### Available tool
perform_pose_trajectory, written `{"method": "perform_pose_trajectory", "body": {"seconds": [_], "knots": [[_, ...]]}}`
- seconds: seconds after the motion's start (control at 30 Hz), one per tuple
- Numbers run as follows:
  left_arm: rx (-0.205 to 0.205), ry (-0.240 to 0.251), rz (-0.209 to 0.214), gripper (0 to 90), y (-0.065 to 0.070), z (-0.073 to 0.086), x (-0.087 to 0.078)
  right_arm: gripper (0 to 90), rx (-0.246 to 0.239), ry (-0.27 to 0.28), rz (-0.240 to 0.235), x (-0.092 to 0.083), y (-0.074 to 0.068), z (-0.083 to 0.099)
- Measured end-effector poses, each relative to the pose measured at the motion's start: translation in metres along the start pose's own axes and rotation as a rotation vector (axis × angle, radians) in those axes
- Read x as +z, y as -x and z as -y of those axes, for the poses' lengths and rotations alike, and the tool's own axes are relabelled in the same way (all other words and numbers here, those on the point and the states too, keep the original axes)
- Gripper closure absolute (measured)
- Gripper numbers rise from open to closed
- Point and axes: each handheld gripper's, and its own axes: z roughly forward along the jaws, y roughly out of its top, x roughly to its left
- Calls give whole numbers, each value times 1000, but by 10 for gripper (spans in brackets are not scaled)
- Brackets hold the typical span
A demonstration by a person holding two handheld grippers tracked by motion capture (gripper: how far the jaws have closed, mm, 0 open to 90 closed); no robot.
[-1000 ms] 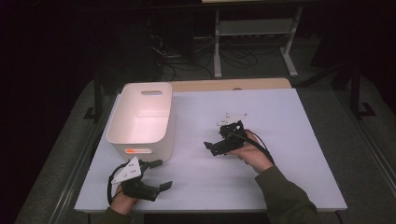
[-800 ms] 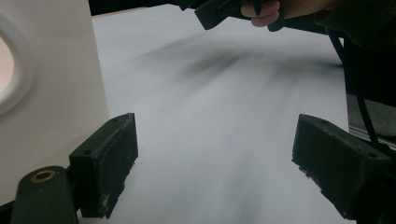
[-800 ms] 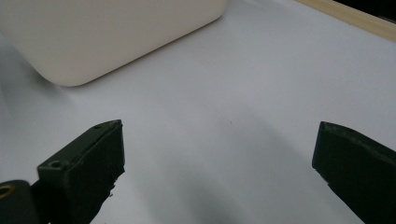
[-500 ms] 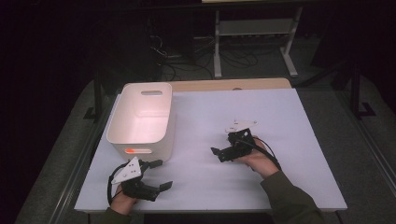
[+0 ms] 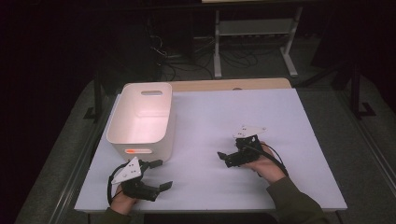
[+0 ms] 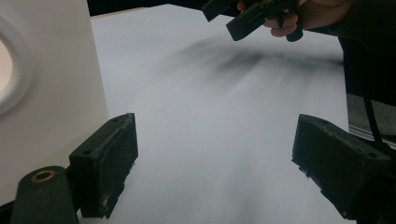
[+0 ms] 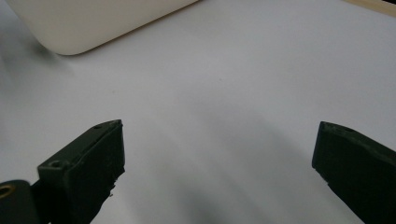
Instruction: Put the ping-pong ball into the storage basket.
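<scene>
Left gripper (image 5: pixel 159 175) is held low at the near left corner of the counter (image 5: pixel 289 186), just in front of the near end of the white bin (image 5: pixel 140 122). Its jaws are spread wide and nothing is seen between them; in the left gripper view only bare white counter (image 6: pixel 210 140) lies in the gap, with the bin's end wall (image 6: pixel 51 79) close beside one jaw. The grey three-cornered plate is seen on top, cable looped at the wrist.

Right gripper (image 5: pixel 227 157) is held a little farther in, right of the counter's middle, near the front edge, well apart from the bin. Its jaws are pointed left, toward the bin. In the right gripper view they are parted wide, with bare counter (image 7: pixel 224 116) between them and a rounded corner of the bin (image 7: pixel 93 23) at the top. The same gripper (image 6: pixel 243 16), gripped in a hand, is caught at the far end of the left gripper view.

The bin is stood upright along the left edge, about midway back, open top up, a handle slot in its far wall. Its inside appears bare. An orange mark is noted low on its near end.

A strip of wood is noted along the counter's far edge.
</scene>
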Motion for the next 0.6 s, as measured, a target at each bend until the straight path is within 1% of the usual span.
{"method": "perform_pose_trajectory", "body": {"seconds": [0.27, 0.6], "knots": [[0, 0, 0, 138, 0, 0, 0, 20, 19, 8, 16, -13, 4, 11], [-3, 0, -1, 138, 0, 0, 0, 20, 31, -2, 46, -28, 9, 28]]}}
